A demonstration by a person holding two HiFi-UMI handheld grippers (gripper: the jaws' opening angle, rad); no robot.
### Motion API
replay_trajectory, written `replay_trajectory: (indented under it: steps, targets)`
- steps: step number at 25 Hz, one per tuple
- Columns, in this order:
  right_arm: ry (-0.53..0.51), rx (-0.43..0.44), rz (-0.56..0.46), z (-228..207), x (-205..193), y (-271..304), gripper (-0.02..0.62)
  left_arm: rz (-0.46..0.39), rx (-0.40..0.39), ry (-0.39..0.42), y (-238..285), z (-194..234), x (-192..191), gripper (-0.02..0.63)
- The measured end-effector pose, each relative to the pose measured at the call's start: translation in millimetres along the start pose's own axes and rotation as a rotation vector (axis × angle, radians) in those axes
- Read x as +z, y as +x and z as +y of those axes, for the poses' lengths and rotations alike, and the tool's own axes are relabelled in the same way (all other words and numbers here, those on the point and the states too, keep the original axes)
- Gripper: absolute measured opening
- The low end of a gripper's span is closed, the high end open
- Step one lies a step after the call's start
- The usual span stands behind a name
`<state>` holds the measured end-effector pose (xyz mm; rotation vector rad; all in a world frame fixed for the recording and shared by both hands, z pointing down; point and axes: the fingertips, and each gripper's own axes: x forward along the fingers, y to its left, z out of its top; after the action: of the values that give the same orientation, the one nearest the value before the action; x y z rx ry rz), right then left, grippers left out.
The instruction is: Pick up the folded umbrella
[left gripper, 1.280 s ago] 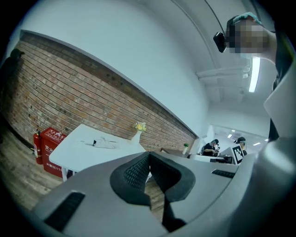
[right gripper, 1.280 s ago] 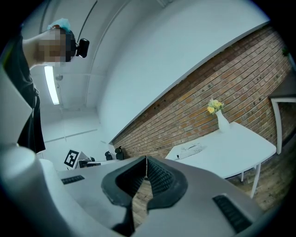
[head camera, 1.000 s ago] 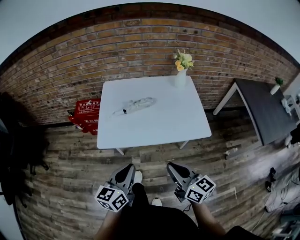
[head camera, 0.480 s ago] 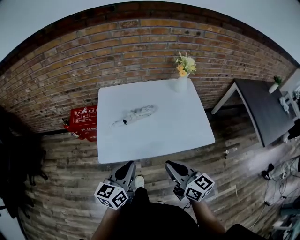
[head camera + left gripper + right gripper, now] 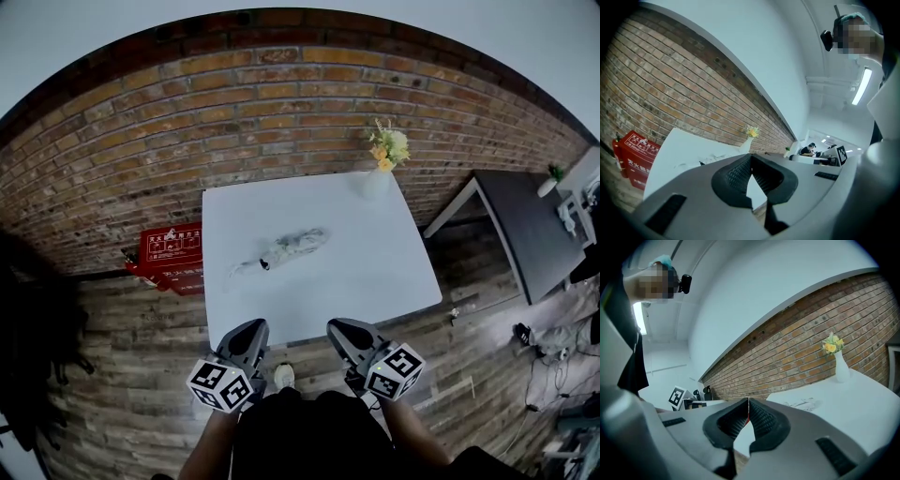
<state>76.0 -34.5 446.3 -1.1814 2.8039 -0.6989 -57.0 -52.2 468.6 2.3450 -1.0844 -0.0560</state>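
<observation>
The folded umbrella (image 5: 287, 249), pale grey with a dark tip at its left end, lies on the white table (image 5: 375, 272), left of centre. Both grippers hover side by side at the table's near edge, well short of the umbrella. My left gripper (image 5: 250, 329) is shut with nothing in it, jaws meeting at the tips (image 5: 750, 157). My right gripper (image 5: 337, 329) is likewise shut and empty (image 5: 748, 401). The umbrella (image 5: 693, 164) shows faintly just over the left jaws in the left gripper view, and the umbrella (image 5: 804, 404) lies beyond the right jaws in the right gripper view.
A white vase with yellow flowers (image 5: 379, 172) stands at the table's far right corner against the brick wall (image 5: 281, 112). A red box (image 5: 170, 258) sits on the floor left of the table. A dark table (image 5: 525, 225) stands to the right.
The person has stepped toward the table, so its near edge now lies right in front of both grippers. The umbrella has not moved, and both grippers stay shut.
</observation>
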Motion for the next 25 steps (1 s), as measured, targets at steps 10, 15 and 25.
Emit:
replay_trajectory:
  steps: [10,15,25]
  targets:
    - [0.014,-0.010,0.022,-7,-1,39,0.023,0.056,0.048,0.030,10,53,3,0.014]
    - [0.007,0.000,0.064,-19,-6,53,0.023,0.076,0.082,0.012,22,72,-1,0.014]
    - [-0.191,0.234,0.333,-36,-24,159,0.023,0.007,0.230,-0.027,36,97,18,0.014]
